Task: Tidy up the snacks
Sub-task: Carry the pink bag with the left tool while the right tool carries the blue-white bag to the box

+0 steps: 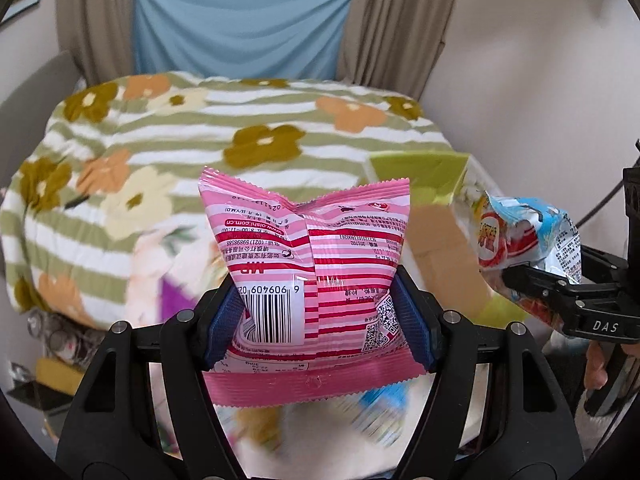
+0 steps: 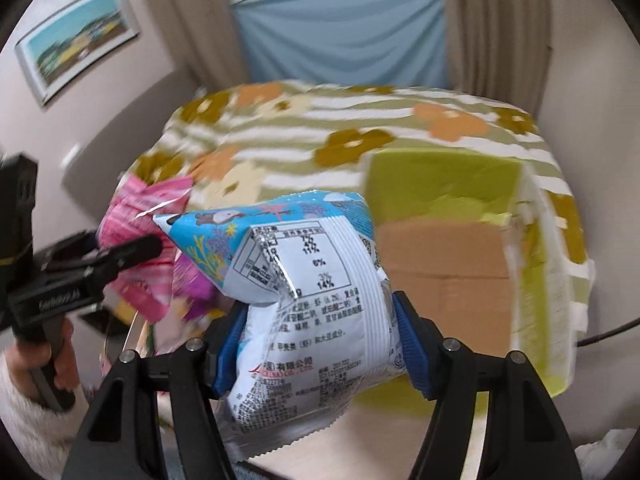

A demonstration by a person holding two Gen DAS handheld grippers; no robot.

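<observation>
My left gripper [image 1: 318, 320] is shut on a pink and red striped snack bag [image 1: 308, 264], held up in the air with its barcode side facing the camera. It also shows at the left of the right wrist view [image 2: 132, 236]. My right gripper [image 2: 318, 344] is shut on a blue and white snack bag [image 2: 304, 280], held up in front of an open green cardboard box [image 2: 444, 184]. That bag and gripper show at the right of the left wrist view [image 1: 528, 236]. The box lies to the right of the left gripper [image 1: 416, 168].
A bed with a green striped flower blanket [image 1: 240, 140] fills the background. Several more snack packets lie blurred below the grippers [image 1: 380, 404]. Curtains and a blue cloth [image 1: 240, 20] hang behind. A framed picture [image 2: 76, 36] hangs on the left wall.
</observation>
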